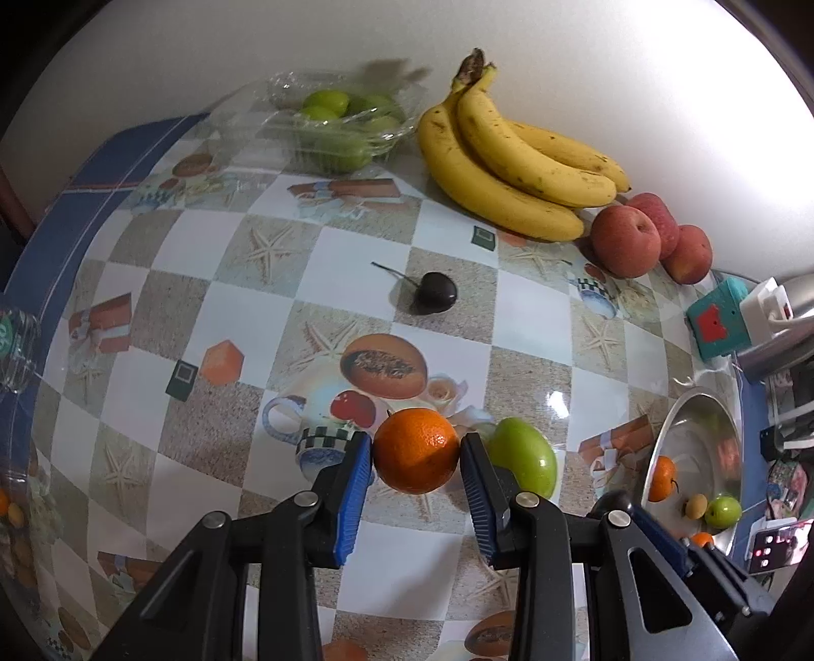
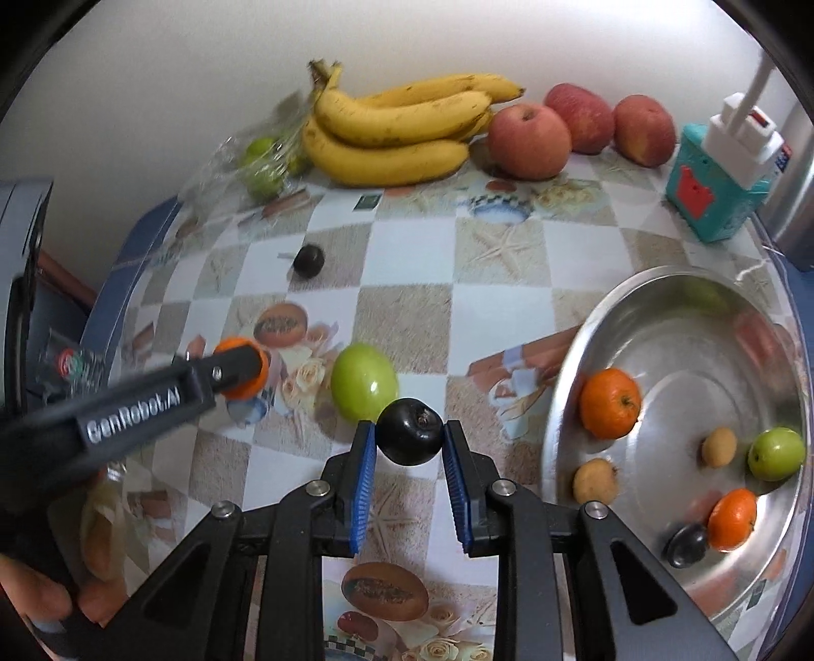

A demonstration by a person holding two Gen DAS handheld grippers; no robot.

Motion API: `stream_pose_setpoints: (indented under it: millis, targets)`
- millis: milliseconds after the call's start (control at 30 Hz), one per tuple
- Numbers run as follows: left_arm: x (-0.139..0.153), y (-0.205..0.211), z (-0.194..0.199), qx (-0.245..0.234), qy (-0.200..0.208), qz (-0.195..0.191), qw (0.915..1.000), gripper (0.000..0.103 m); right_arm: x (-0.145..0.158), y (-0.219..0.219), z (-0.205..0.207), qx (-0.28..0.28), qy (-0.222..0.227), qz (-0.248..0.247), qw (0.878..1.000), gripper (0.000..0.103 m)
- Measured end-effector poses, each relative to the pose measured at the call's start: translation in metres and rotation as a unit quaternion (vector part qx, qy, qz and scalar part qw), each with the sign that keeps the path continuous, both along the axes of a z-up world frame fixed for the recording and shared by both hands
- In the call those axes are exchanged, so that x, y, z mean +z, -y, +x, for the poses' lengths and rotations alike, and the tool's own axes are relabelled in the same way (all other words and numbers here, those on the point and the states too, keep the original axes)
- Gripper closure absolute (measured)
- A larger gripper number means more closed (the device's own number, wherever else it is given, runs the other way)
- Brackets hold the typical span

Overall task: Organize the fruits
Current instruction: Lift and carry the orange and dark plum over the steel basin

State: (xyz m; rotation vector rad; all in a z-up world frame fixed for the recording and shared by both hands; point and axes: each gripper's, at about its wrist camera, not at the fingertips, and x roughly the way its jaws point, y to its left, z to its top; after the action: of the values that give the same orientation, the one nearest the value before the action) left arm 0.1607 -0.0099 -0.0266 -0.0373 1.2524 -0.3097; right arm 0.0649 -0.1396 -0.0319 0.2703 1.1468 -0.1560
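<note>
Left gripper (image 1: 416,450) clamped on tangerine (image 1: 416,450), raised over checked tablecloth (image 1: 356,254). Right gripper (image 2: 409,431) pinching dark plum (image 2: 409,431), possibly clear of cloth. Green fruit (image 2: 364,381) lying between. Steel bowl (image 2: 610,315) at right, holding mixed fruit.

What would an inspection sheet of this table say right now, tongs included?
Surface: patterned tablecloth, checkered, glossy.
Job's things: steel bowl holding oranges, a green fruit, small tan fruits and a dark one; green fruit and dark fruit with stem loose on the cloth; bananas, apples, clear box of green fruit by the wall.
Clutter: teal box.
Left tongs: shut on orange.
Right tongs: shut on dark plum.
Cables: nothing seen.
Surroundings: white wall.
</note>
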Motion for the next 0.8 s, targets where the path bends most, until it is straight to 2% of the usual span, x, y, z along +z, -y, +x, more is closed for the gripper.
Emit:
stream_pose_setpoints:
  millis: [400,600,800]
  targets:
    - [0.014,0.041,-0.012,-0.044,0.024,0.008,0.9987,0.065,0.011,0.059,-0.01,-0.086,0.014,0.023,0.996,0.076]
    - [0.024,0.079,-0.03,-0.092,0.038,0.007,0.995,0.065,0.019,0.09,-0.026,-0.123,0.021,0.011,0.992,0.076]
    - [0.025,0.114,-0.052,-0.145,0.03,-0.011,0.9889,0.065,0.02,0.125,-0.049,-0.172,0.015,0.006,0.985,0.076]
